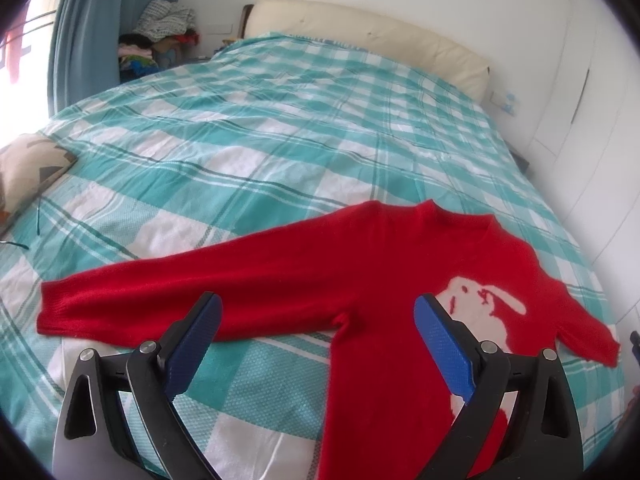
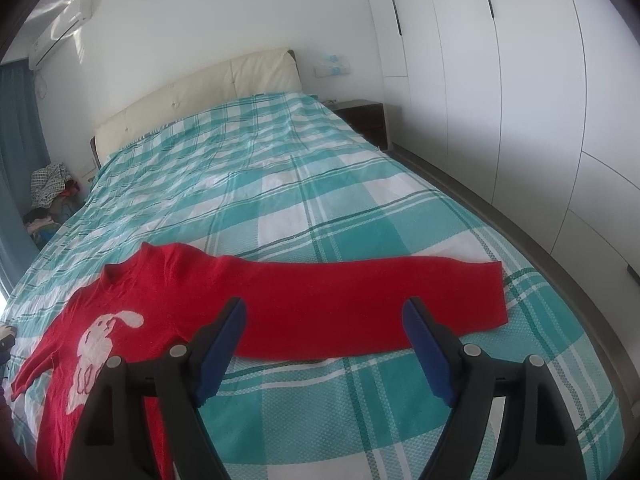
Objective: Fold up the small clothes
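A bed [image 1: 280, 128] under a teal-and-white checked cover fills both of my views, its cream padded headboard [image 1: 360, 36] at the far end. White wardrobe doors [image 2: 500, 80] run along one side of the bed, with a dark nightstand [image 2: 366, 120] between them and the headboard; blue curtains [image 1: 80, 32] hang on the bed's other side, beside a heap of clothes [image 1: 160, 36]. A patterned cushion [image 1: 24, 172] lies on the bed's edge near the curtains.

A small red sweater [image 1: 360, 272] lies flat, face up, on the near end of the bed, collar toward the headboard and both sleeves stretched out sideways. A white rabbit motif [image 2: 100, 344] marks its chest.

My left claw [image 1: 318, 312] hovers above the sweater where sleeve meets body, blue pads spread wide, gripping nothing. My right claw [image 2: 324, 316] hangs over the other sleeve [image 2: 380, 300], likewise spread apart and holding nothing, the sleeve's cuff lying off toward the wardrobe side of the bed.
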